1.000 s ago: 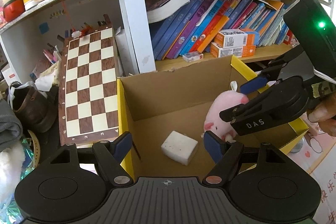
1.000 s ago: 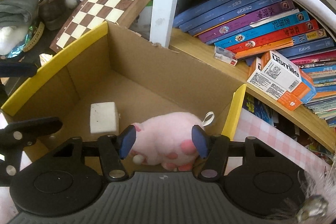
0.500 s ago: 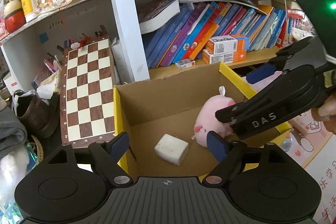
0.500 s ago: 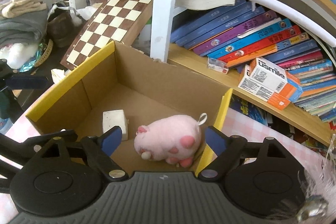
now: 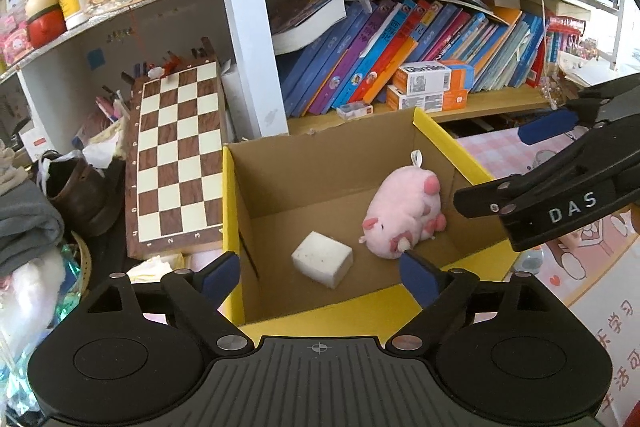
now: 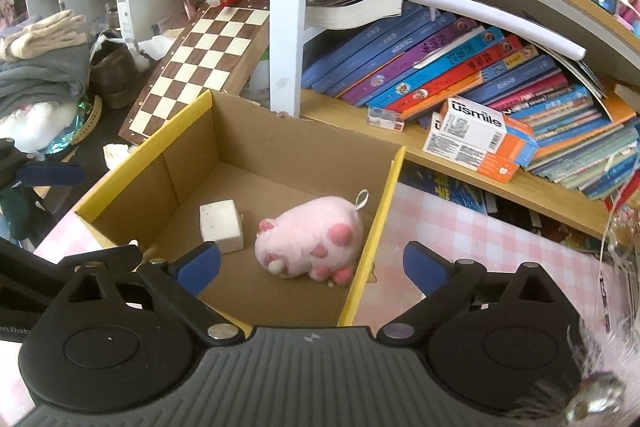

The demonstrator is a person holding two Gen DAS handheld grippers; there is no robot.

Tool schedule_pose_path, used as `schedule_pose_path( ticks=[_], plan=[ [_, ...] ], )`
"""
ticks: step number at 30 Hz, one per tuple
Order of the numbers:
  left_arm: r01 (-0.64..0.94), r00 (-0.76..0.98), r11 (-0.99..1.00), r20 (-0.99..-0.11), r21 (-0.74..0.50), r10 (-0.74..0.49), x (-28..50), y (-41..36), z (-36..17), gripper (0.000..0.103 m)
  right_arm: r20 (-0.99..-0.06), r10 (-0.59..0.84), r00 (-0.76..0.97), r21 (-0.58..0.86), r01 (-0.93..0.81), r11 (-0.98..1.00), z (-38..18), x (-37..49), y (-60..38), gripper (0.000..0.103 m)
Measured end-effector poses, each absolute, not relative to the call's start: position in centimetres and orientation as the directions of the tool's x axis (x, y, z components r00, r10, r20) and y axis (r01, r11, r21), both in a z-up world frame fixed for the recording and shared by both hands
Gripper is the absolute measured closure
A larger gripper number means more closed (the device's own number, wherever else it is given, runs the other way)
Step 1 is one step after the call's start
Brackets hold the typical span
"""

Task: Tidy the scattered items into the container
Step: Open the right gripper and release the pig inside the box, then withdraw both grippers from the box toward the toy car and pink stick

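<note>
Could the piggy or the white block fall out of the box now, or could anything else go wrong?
Probably not: the pink pig and white block lie deep inside the cardboard box. But the box sits near the pink checked table's edge, so the open grippers might nudge it.

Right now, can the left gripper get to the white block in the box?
Probably yes. The left gripper is open and empty just above the box, which has no lid. The block lies bare on the floor, apart from the pig.
</note>
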State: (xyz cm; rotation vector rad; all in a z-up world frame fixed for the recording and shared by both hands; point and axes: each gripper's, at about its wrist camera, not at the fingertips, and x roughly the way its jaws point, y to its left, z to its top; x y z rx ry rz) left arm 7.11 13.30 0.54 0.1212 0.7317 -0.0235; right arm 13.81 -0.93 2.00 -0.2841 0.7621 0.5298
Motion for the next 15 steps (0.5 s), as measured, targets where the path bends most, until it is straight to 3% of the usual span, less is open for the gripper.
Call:
schedule_pose_path(
  ticks=[5, 15],
  plan=[
    [0.063, 0.744, 0.993, -0.668, 0.101, 0.021, 6.1, 12.9, 0.8, 0.004, -0.710, 0.351, 0.611, -0.042, -0.534, 0.845, 2.2, 12.3, -1.9, 0.002],
    [0.025, 0.711, 0.998, -0.703, 0.054, 0.020, 4.7, 13.3, 0.4, 0.001, -0.705, 0.350, 0.617, -0.023, -0.513, 0.858, 1.9, 9.2, -3.8, 0.000]
  ],
)
